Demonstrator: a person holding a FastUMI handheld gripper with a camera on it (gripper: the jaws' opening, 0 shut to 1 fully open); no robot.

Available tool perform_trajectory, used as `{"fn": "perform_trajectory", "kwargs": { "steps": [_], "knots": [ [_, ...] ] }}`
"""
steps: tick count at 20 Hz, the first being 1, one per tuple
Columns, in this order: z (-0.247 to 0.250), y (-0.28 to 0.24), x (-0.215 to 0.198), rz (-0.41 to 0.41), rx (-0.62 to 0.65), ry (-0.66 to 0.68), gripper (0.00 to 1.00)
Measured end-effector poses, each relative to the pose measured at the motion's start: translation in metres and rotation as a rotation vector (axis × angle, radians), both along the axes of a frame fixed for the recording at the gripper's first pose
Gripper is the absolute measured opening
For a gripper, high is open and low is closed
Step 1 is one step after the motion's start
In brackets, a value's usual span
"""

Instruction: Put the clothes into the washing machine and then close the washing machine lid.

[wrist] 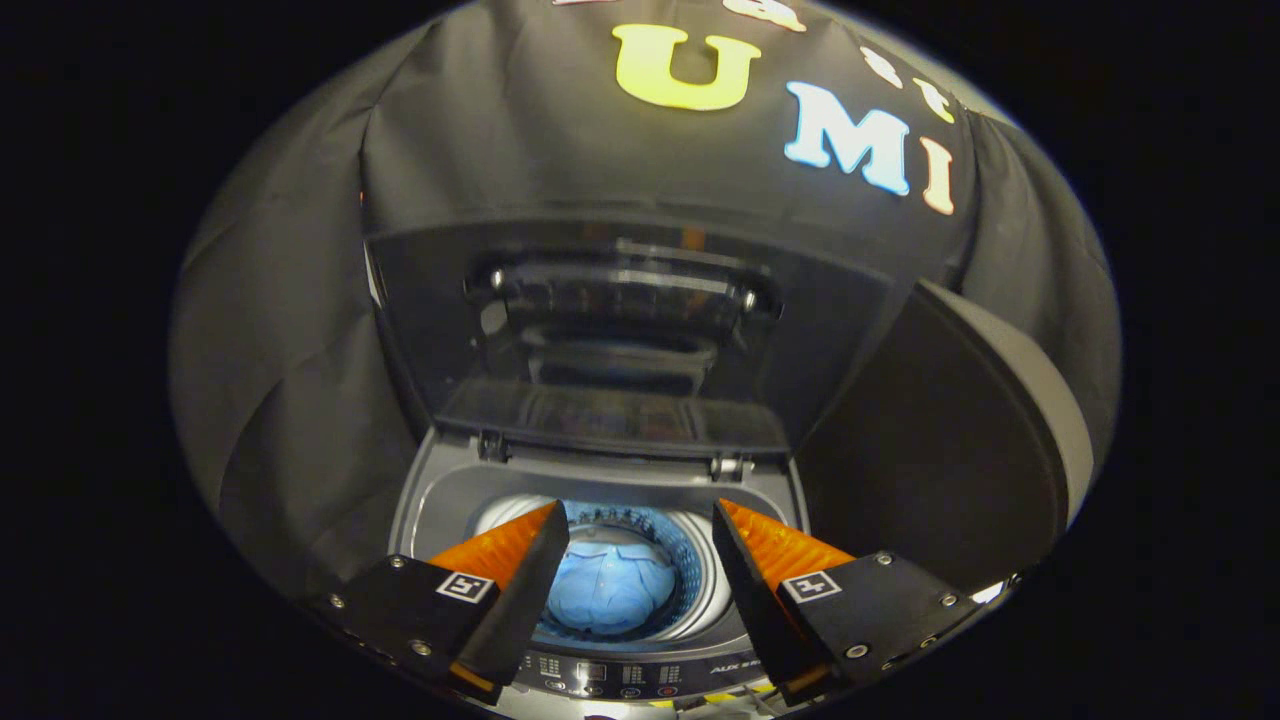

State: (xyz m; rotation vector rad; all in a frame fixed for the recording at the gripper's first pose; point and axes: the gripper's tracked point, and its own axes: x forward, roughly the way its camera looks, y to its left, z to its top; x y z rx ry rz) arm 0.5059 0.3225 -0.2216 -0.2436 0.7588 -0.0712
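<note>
Nearest the camera, the claw point(640, 545) stood wide, its two fingers point(505, 585) spread well apart and gripping nothing, each carrying a small square marker on its upper face. Below and between the fingers ran the control panel point(625, 677) of the washing machine point(440, 490), a dark strip with rows of small buttons and markings too fine to make out.

Just ahead of the fingers and framed in the gap between them lay the drum point(690, 560), its perforated wall curving round the opening. Inside it sat the clothes point(608, 590), a light blue garment bunched at the bottom of the drum, free of both fingers and lower than their tips. A pale grey rim surrounded the drum opening, reaching outward past both fingertips.

Beyond the drum, two hinges point(728, 466) at the rear edge of that rim carried the lid point(620, 330), which stood raised, roughly upright and leaning back. Its dark glossy panel reflected the machine's top and the drum opening.

To the right of the claw and beside the lid, a large dark rounded object point(940, 450) with a paler edge rose up; what it was could not be told. Farthest off hung the booth's black cloth wall point(290, 330), draped in folds behind and to either side of the machine.
</note>
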Motion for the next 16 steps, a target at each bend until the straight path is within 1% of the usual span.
{"fn": "perform_trajectory", "kwargs": {
  "steps": [5,9,12,16],
  "knots": [
    [0.088,0.009,0.032,0.012,-0.01,-0.174,0.9],
    [0.129,0.016,0.07,0.014,0.025,-0.263,0.91],
    [0.136,0.017,0.093,0.018,0.043,-0.281,0.91],
    [0.124,0.015,0.133,0.029,0.056,-0.273,0.91]
  ]
}}
